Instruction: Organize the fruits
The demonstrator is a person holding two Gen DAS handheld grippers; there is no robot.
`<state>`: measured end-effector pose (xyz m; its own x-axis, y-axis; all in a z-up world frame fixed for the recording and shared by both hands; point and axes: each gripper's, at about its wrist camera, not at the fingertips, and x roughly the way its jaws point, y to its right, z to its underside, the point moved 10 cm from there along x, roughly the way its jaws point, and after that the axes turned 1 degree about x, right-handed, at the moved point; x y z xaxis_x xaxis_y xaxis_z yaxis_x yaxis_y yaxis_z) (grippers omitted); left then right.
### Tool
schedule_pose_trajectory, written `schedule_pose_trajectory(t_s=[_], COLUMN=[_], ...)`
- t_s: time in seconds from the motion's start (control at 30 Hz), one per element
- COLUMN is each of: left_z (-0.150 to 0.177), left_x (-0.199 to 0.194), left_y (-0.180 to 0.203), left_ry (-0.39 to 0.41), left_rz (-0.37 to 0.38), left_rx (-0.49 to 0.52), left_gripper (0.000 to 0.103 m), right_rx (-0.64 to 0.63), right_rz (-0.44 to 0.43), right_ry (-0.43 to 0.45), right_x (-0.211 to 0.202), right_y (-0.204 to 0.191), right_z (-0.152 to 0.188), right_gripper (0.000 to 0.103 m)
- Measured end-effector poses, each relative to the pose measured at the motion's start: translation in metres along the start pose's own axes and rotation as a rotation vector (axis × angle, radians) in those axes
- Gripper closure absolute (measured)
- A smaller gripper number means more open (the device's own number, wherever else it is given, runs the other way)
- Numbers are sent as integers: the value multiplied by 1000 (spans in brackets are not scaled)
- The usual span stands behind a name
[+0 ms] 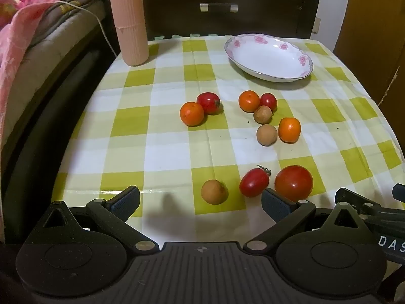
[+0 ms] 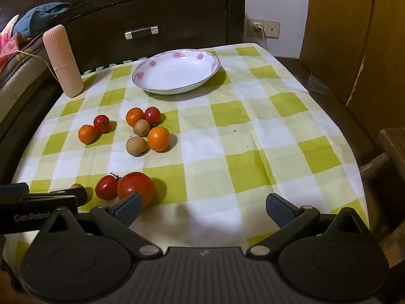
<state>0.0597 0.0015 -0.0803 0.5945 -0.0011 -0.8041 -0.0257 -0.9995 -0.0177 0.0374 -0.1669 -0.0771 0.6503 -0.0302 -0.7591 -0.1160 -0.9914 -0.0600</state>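
Note:
Several small fruits lie on a green-and-white checked tablecloth (image 1: 164, 126). Nearest are a large tomato (image 1: 293, 183), a plum tomato (image 1: 254, 182) and a brown longan (image 1: 214, 192). Farther off are a cluster of oranges, tomatoes and longans (image 1: 263, 115) and an orange-and-tomato pair (image 1: 200, 109). A white floral plate (image 1: 268, 57) sits empty at the back; it also shows in the right wrist view (image 2: 177, 72). My left gripper (image 1: 200, 205) is open, the longan just ahead between its fingers. My right gripper (image 2: 202, 209) is open, the large tomato (image 2: 136, 188) by its left finger.
A tall pink ribbed container (image 1: 129, 20) stands at the back left corner. A dark wooden cabinet (image 1: 227, 5) is behind the table, bedding (image 1: 25, 38) to the left, a wooden door (image 2: 354, 38) to the right. Table edges drop off at both sides.

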Motion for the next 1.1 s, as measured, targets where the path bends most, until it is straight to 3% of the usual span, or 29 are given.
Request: schedule_pose_trajectory(t_s=[1.1], left_z=[11], left_x=[9], left_y=[0], left_ry=[-41], left_rz=[-3], left_rx=[3], left_gripper=[0], right_rx=[-12], right_rz=[5], right_ry=[-23], right_x=[3], right_y=[-1], right_z=[1], right_gripper=[1])
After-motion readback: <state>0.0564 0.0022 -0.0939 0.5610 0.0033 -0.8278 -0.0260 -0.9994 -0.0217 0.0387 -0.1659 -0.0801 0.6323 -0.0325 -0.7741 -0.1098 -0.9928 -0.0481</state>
